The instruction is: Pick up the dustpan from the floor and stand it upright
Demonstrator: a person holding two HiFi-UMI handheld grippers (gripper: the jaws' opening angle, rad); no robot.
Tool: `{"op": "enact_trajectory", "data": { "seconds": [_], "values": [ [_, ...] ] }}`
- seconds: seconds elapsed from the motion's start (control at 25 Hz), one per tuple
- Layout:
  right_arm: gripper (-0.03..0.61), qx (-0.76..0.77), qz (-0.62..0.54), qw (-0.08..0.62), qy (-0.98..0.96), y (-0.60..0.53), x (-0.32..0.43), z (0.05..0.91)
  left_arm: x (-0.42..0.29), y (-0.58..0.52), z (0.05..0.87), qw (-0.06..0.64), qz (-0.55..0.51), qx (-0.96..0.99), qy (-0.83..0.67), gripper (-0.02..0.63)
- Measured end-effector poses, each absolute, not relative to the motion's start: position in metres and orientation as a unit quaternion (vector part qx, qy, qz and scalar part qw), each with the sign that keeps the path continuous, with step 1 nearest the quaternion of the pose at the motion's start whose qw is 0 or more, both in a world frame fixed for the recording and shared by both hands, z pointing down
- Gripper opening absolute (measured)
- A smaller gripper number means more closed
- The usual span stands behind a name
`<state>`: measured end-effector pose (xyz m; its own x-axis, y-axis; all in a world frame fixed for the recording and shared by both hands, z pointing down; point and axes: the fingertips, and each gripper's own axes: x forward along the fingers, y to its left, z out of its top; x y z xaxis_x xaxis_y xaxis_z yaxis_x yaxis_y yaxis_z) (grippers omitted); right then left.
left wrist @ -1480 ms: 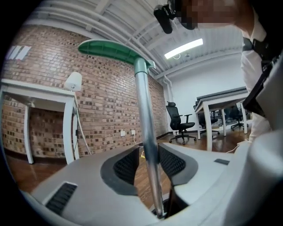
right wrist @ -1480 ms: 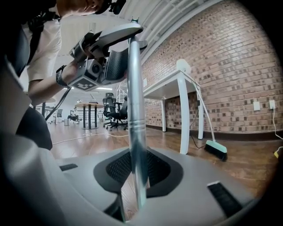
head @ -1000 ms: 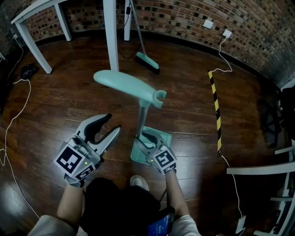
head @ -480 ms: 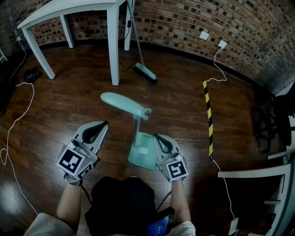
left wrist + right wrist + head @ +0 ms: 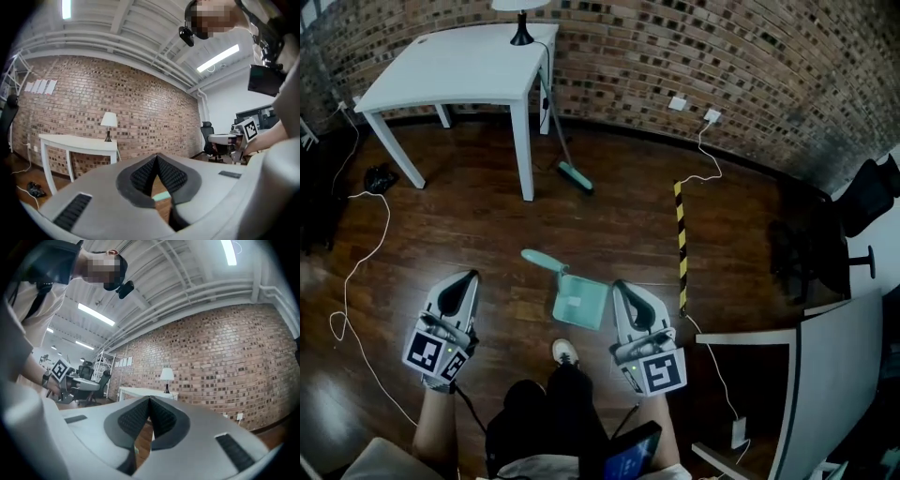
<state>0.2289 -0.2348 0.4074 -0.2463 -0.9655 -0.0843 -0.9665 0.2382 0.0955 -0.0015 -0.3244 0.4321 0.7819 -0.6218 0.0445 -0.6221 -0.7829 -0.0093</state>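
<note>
The teal dustpan [image 5: 579, 302] stands upright on the dark wood floor, its long handle [image 5: 546, 260] leaning up and to the left. Nothing holds it. My left gripper [image 5: 466, 279] hangs high above the floor to the dustpan's left, its jaws shut and empty. My right gripper [image 5: 622, 287] is held just as high on the dustpan's right, also shut with nothing in it. In the left gripper view the closed left gripper [image 5: 156, 157] points level at the brick wall, and a teal sliver of the dustpan [image 5: 161, 196] shows below the pads. The right gripper [image 5: 149, 400] is likewise closed and level.
A white table [image 5: 459, 70] with a lamp [image 5: 522, 28] stands by the brick wall, and a broom [image 5: 575, 175] leans beside it. A yellow-black strip [image 5: 681, 244] lies on the floor at right. Cables [image 5: 356, 272] trail at left. A desk [image 5: 834, 375] sits at right. A person's shoe [image 5: 565, 352] is just behind the dustpan.
Both grippers have risen well above the floor and shut. The right one has left the dustpan's base, and the dustpan stays standing alone, now looking smaller and farther below.
</note>
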Motion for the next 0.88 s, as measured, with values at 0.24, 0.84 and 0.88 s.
{"op": "enact_trajectory", "data": {
  "seconds": [0.24, 0.84, 0.88],
  "values": [
    [-0.014, -0.632, 0.104, 0.041, 0.767, -0.18, 0.202, 0.2, -0.019, -0.286, 0.255, -0.025, 0.019, 0.944, -0.328, -0.008],
    [-0.014, -0.654, 0.062, 0.03, 0.753, -0.11, 0.182, 0.134, -0.027, -0.202, 0.155, -0.048, 0.004, 0.947, -0.318, -0.008],
    [-0.014, -0.654, 0.062, 0.027, 0.754, -0.108, 0.182, 0.134, -0.025, -0.201, 0.152, -0.049, 0.0, 0.947, -0.316, -0.008]
  ]
}}
